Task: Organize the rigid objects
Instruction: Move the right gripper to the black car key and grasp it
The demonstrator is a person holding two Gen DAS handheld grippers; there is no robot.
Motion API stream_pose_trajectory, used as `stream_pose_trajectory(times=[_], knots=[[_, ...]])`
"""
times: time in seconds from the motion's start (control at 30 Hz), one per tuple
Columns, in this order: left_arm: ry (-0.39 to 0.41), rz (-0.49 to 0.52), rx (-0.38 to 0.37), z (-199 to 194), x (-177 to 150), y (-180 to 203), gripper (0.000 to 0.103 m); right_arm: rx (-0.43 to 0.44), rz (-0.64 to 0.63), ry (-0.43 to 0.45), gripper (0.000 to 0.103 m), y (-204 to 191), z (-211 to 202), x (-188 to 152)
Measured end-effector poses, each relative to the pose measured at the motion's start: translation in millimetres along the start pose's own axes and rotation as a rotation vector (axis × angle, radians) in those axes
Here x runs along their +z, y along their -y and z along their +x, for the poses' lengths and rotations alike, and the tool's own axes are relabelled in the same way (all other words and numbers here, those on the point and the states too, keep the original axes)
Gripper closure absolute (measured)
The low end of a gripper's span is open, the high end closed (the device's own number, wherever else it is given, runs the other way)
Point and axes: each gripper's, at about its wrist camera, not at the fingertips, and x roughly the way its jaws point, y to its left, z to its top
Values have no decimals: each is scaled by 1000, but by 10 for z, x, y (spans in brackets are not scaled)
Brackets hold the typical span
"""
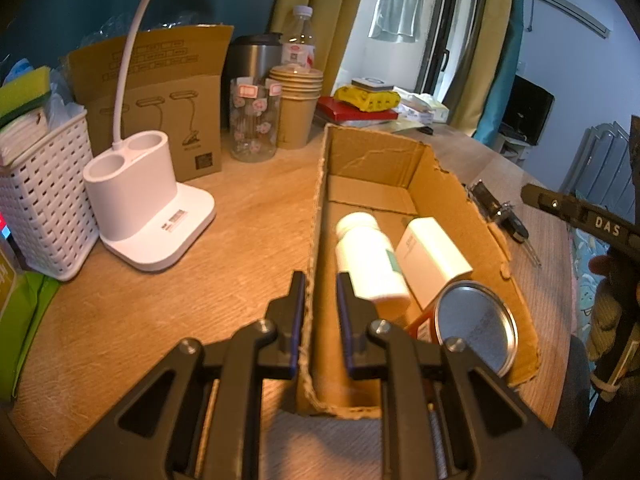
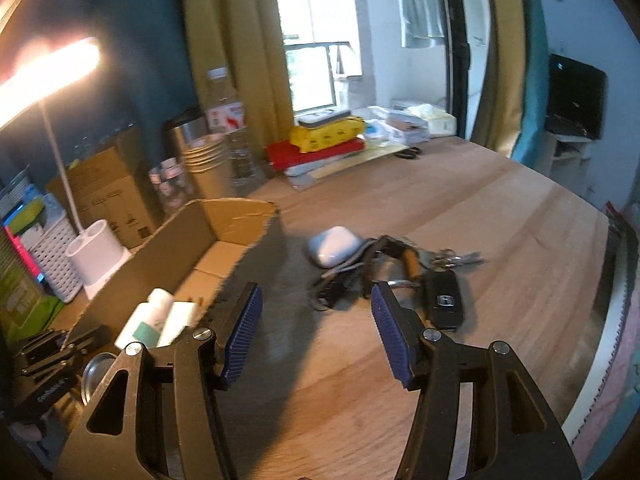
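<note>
An open cardboard box (image 1: 452,196) lies on the wooden table and holds a white bottle (image 1: 368,256), a white carton (image 1: 434,256) and a can with a silver lid (image 1: 476,324). My left gripper (image 1: 321,284) is shut on the box's left wall near its front corner. My right gripper (image 2: 316,312) is open and empty, to the right of the box (image 2: 256,256). Ahead of it on the table lie a white earbud case (image 2: 334,246), a dark cable (image 2: 340,284) and a black car key with a key bunch (image 2: 442,300). The keys also show in the left wrist view (image 1: 500,210).
A white lamp base (image 1: 148,208), a white basket (image 1: 44,200), a brown lamp carton (image 1: 160,104), a patterned glass (image 1: 252,120), paper cups (image 1: 296,108), a steel mug and a water bottle (image 1: 298,36) stand at the back left. Books and a yellow pack (image 2: 320,140) lie at the back.
</note>
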Motion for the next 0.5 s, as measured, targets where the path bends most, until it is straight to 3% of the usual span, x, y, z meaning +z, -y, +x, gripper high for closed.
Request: stream_pose_trajectory(times=[0.5], knots=[[3, 4, -1, -5, 1, 2, 86, -131, 36, -33, 43, 378, 164, -115]])
